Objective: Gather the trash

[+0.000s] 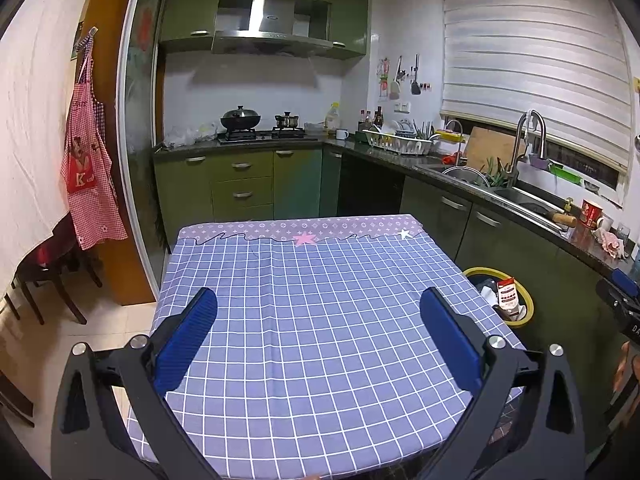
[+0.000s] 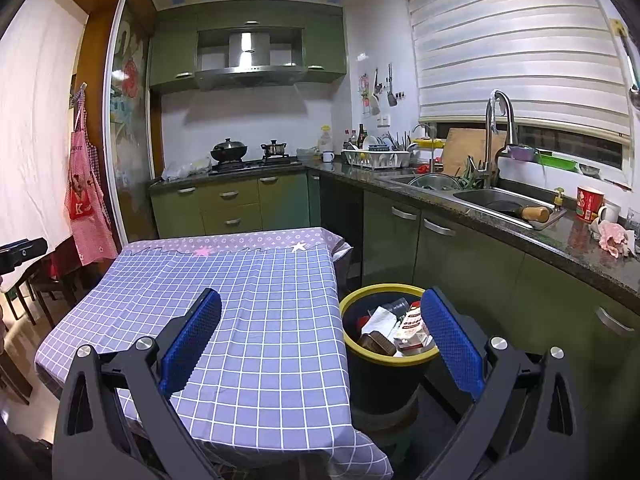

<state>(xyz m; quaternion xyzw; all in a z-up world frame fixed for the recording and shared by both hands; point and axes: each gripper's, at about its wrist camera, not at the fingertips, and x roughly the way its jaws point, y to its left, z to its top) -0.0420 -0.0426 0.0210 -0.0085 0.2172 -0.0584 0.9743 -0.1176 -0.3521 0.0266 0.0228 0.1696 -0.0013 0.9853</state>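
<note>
Right wrist: yellow-rimmed bin holds cartons (paper too).

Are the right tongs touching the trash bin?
Apart. The right wrist view shows the right tongs wide open and empty, held up above the yellow-rimmed trash bin, which stands on the floor beside the table.

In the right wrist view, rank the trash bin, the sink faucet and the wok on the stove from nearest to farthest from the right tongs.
1. Trash bin: on the floor beside the table, by the right tongs.
2. Faucet: right, over the counter sink.
3. Wok: far back, on the stove.
</note>
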